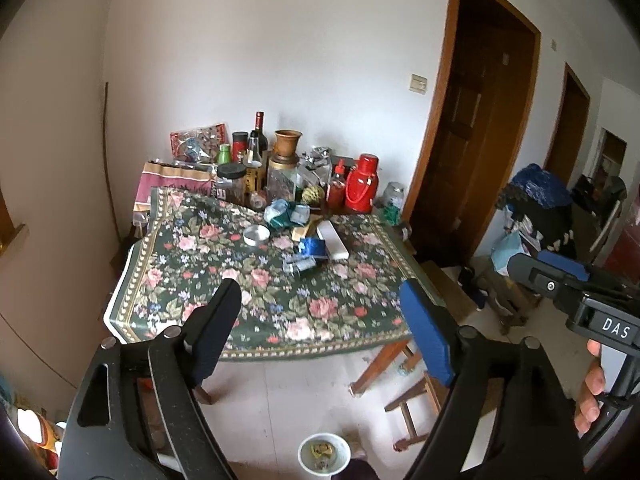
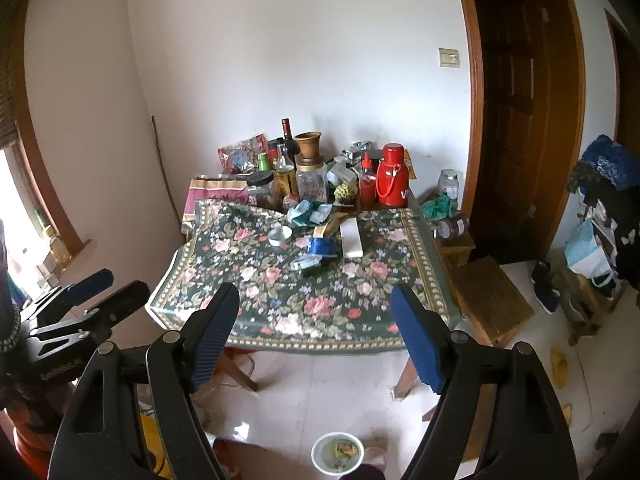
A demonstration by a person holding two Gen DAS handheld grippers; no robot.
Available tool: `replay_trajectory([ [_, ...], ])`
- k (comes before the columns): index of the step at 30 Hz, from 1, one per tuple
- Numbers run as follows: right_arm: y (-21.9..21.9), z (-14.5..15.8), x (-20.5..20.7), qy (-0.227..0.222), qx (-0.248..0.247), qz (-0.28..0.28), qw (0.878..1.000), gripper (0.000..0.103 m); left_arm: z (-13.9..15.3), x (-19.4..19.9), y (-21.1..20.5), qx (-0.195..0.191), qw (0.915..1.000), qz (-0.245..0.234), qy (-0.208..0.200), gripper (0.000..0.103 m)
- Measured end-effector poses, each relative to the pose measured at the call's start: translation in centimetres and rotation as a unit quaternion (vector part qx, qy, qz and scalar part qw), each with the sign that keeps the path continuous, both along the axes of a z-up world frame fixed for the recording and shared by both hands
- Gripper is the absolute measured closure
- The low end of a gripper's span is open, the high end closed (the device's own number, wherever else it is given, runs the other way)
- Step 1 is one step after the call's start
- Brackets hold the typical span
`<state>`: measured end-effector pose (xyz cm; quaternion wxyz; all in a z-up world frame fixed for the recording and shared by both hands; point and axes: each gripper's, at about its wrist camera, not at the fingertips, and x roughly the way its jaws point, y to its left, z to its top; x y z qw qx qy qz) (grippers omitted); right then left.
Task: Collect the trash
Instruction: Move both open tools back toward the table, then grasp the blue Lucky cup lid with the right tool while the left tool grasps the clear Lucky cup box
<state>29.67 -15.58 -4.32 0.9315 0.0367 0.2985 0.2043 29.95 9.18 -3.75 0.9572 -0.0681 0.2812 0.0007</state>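
A table [image 1: 168, 280] draped in a dark floral cloth was seen from above in both wrist views, its far edge crowded with bottles, jars and a red thermos [image 1: 361, 184]. Toward the middle of the cloth, scattered trash was found: a long white box [image 1: 333, 238], a teal and clear crumpled wrapper [image 1: 286, 213], a blue crumpled packet [image 1: 312, 246] and, just in front of it, a small dark packet [image 1: 301, 265]. A small round glass dish [image 1: 256, 234] was set nearby. On the pale floor, close to the person, a white bucket [image 1: 324, 455] was placed (some scraps were visible inside). The left hand-held gripper [image 1: 320, 320] was held well above the table's near edge, its jaws spread wide with nothing between them. The right hand-held gripper [image 2: 314, 320] was likewise held wide and empty.
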Motion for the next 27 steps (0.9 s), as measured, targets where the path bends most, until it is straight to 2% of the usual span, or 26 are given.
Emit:
replay_trajectory([
  [6,-1.8,0.3,5.4,0.007,-0.002,0.02,1.0,0.028,0.4,5.8,-1.3,-0.001,0.9996,0.025,0.011,0.02],
  [14,-4.4,0.8,13.0,0.009,-0.002,0.05,0.999,0.027,1.5,13.2,-3.2,0.004,0.9974,0.072,-0.004,0.018],
  [20,-4.4,-1.8,17.8,0.054,-0.007,0.057,0.997,0.027,-0.8,18.0,-2.9,-0.001,0.9949,0.093,0.037,0.018],
  [27,-1.4,-4.3,22.3,0.108,-0.011,0.068,0.992,0.027,-2.6,21.7,0.7,-0.007,0.9921,0.108,0.064,0.018],
])
